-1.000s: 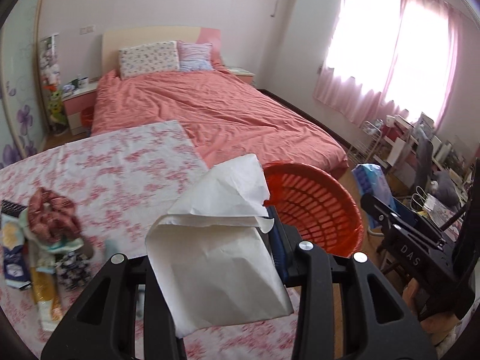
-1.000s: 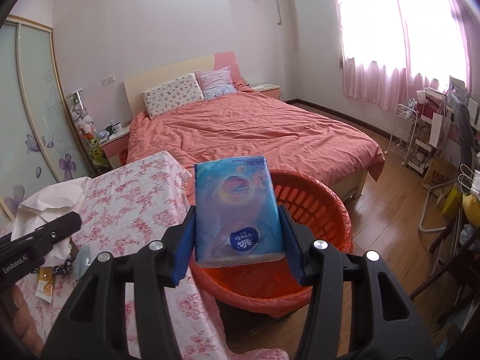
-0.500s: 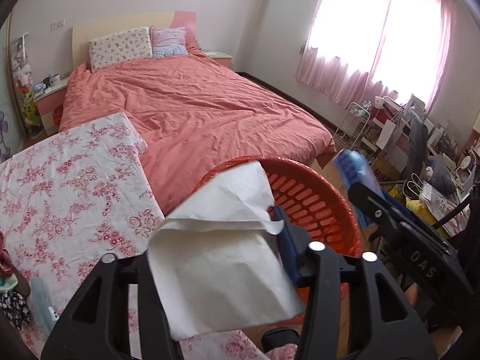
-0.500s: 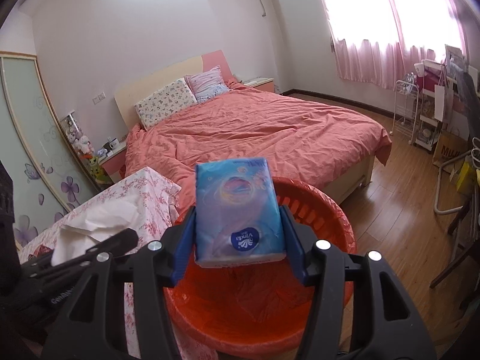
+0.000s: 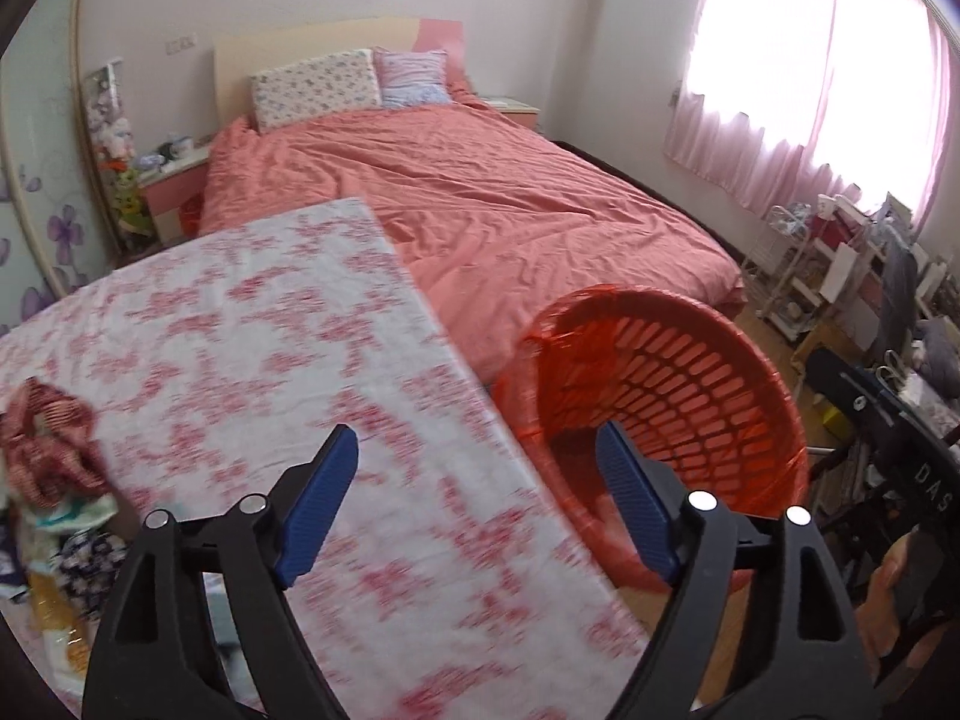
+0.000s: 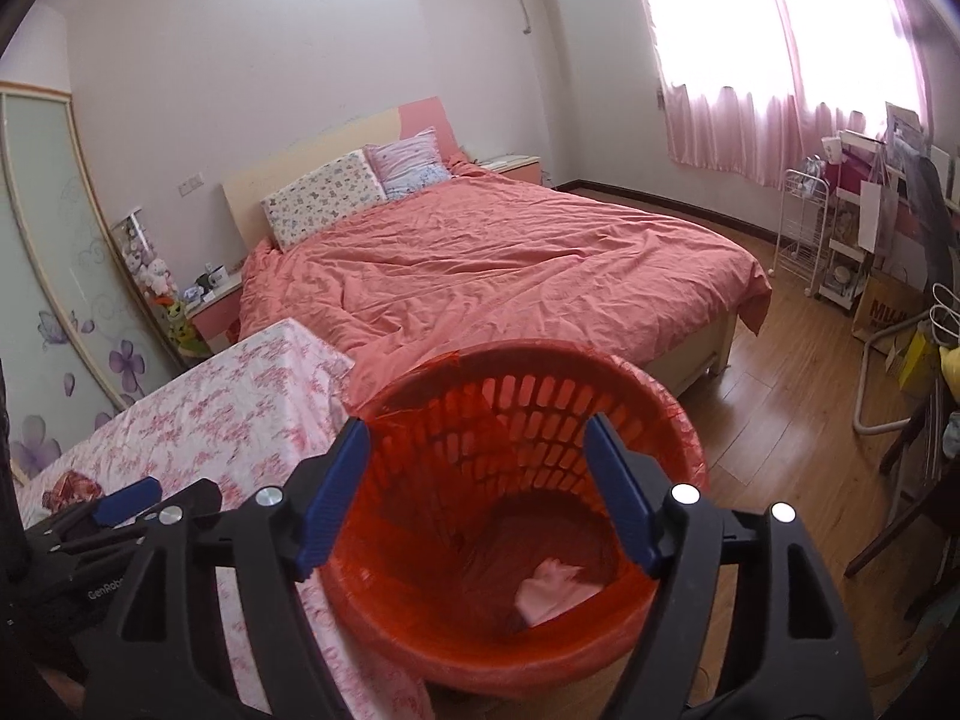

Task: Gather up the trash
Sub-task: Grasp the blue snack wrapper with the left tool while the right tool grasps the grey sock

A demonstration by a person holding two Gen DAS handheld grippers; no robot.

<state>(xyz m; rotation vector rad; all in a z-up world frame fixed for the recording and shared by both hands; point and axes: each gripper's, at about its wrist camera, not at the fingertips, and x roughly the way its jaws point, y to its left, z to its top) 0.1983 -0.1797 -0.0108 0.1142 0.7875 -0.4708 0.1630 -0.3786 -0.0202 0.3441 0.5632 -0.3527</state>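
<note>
An orange mesh trash basket point(image 6: 522, 516) with a red liner stands on the floor beside the table; it also shows in the left wrist view point(image 5: 672, 396). A white tissue point(image 6: 549, 591) lies at its bottom. My right gripper point(image 6: 477, 489) is open and empty right above the basket. My left gripper point(image 5: 477, 501) is open and empty over the table's right edge, next to the basket. A pile of wrappers and a red scrunchie point(image 5: 48, 462) lies at the table's left.
The table has a pink floral cloth point(image 5: 252, 348). A bed with a coral cover point(image 6: 492, 264) stands behind it. Shelves and a chair point(image 6: 870, 240) crowd the right wall. Wooden floor point(image 6: 792, 396) lies right of the basket.
Both grippers opened. The left let go of the white tissue and swung back left toward the table. The right let go of the blue tissue pack, which is out of sight now.
</note>
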